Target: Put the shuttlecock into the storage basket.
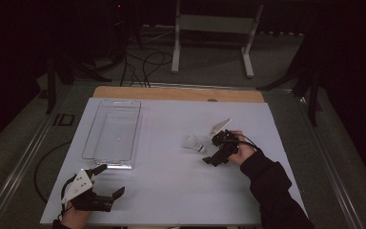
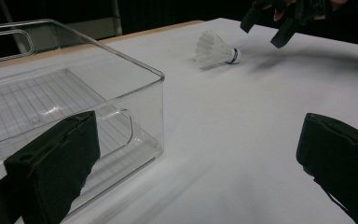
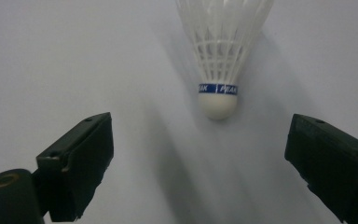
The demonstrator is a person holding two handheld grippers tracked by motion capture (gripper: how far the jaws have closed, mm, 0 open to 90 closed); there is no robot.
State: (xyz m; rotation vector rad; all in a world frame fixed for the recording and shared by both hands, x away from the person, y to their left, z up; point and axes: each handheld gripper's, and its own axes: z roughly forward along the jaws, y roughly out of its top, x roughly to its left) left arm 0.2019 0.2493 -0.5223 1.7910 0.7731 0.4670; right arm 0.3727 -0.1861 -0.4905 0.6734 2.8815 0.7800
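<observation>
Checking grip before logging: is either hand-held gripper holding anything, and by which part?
Nothing is held. The right hand-held gripper is open, short of the shuttlecock; the left hand-held gripper is open too.

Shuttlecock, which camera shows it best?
The right gripper view: the shuttlecock lies close ahead between the open jaws, its white cork, blue band and feathers sharp. The left gripper view shows it whole but farther off, on its side past the bin. In the high view it is a small white shape.
</observation>
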